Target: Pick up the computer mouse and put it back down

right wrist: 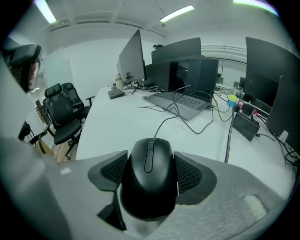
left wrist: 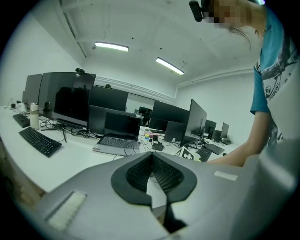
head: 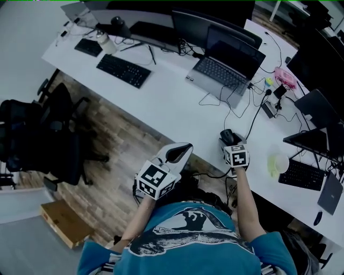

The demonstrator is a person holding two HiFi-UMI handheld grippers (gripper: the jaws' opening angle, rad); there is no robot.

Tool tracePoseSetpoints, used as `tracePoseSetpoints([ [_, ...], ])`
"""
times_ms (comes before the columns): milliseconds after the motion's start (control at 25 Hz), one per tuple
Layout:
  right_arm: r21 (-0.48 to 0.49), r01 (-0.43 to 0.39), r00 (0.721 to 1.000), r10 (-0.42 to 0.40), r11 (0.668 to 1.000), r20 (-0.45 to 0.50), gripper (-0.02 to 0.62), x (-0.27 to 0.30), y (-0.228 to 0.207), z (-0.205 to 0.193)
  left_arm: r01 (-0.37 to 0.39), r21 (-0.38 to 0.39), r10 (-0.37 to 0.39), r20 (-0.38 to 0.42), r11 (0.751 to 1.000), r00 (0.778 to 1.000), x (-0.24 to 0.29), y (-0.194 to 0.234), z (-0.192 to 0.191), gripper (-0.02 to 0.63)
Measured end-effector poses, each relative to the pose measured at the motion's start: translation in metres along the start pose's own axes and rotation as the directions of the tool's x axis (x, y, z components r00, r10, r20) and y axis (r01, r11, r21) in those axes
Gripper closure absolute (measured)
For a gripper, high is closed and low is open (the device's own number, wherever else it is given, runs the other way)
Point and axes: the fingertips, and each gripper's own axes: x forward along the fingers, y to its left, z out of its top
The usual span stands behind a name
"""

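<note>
A black wired computer mouse (right wrist: pixel 150 183) lies between the jaws of my right gripper (right wrist: pixel 151 161), near the front edge of the white desk (head: pixel 172 102). The ribbed pads sit close along both of its sides. A thin light seam shows along the right pad (right wrist: pixel 190 176), so they do not look pressed on it. In the head view the mouse (head: pixel 226 135) pokes out ahead of the right gripper (head: pixel 228 142). My left gripper (head: pixel 180 153) hangs in front of the desk edge, over the floor. The left gripper (left wrist: pixel 151 157) is shut, its pads meet and nothing is held.
The mouse cable (right wrist: pixel 166 119) runs away toward an open laptop (head: pixel 228 67). A black keyboard (head: pixel 123 70), monitors (head: pixel 161 16) and more cables lie further back. A pale green cup (head: pixel 278 163) and another keyboard (head: pixel 302 175) sit to the right. An office chair (head: pixel 48 134) stands at the left.
</note>
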Motion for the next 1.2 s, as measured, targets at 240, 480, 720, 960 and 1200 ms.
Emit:
tracePoseSetpoints([
  [240,-0.085,-0.05,0.992,0.059,0.995,0.108,0.288,-0.031,0.024,0.05,-0.035,-0.013,0.035,-0.005,0.999,0.999,-0.017,0.014,-0.002,0.591],
  [480,-0.189,-0.091,0.964,0.134,0.978,0.23,0.288,-0.062,0.061,0.124,-0.053,-0.018,0.053,0.001,0.998,0.999,-0.03,0.044,0.001,0.591],
  [720,-0.258,-0.114,0.923,0.198,0.959,0.33,0.288,-0.077,0.108,0.198,-0.079,-0.016,0.079,0.013,0.997,0.997,-0.044,0.096,0.014,0.591],
  [960,-0.261,-0.106,0.924,0.192,0.96,0.33,0.288,-0.055,0.129,0.233,-0.081,-0.015,0.081,0.027,0.997,0.996,-0.051,0.144,0.029,0.591],
  [1200,-0.241,-0.115,0.925,0.192,0.964,0.328,0.288,-0.018,0.15,0.267,-0.067,-0.014,0.068,0.033,0.998,0.997,-0.053,0.183,0.037,0.591],
])
